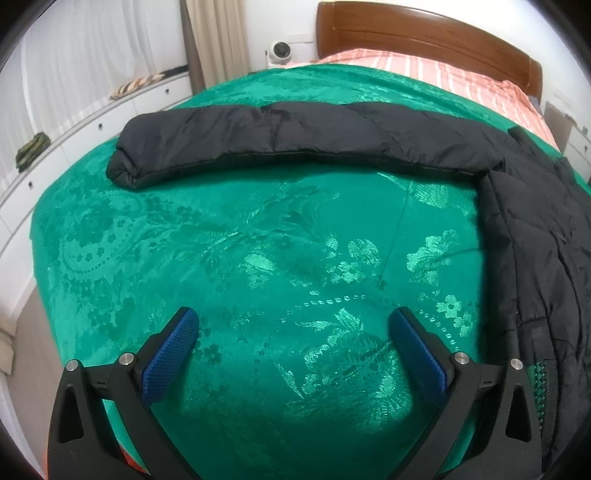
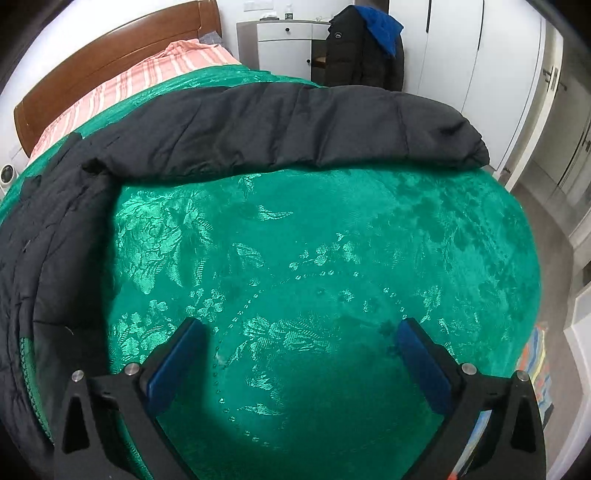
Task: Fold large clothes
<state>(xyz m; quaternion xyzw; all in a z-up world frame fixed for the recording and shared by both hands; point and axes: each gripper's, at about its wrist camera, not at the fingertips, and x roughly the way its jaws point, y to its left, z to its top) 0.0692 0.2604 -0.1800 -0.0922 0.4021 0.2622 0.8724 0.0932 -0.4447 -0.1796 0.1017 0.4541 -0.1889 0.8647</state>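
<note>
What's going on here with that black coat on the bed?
A person is folding a black padded jacket spread on a green bedspread, with both sleeves stretched out sideways. The left hand-held gripper and right hand-held gripper both hover open over bare bedspread, holding nothing, so no fold is under way yet.

A bed [image 1: 258,240] is seen, w/ a shiny green cover [image 2: 314,258] spread over most of it. A black puffy coat [image 1: 295,136] is laid flat on the green cover. One sleeve [image 1: 177,147] is stretched out to the left of the coat's body [image 1: 535,240]; the other sleeve [image 2: 369,125] is stretched out to its right. Past the coat, a pink striped sheet [image 1: 424,70] is seen at the head end, next to the brown wood headboard [image 1: 424,29]. Nothing else is seen on the cover near the coat.
</note>
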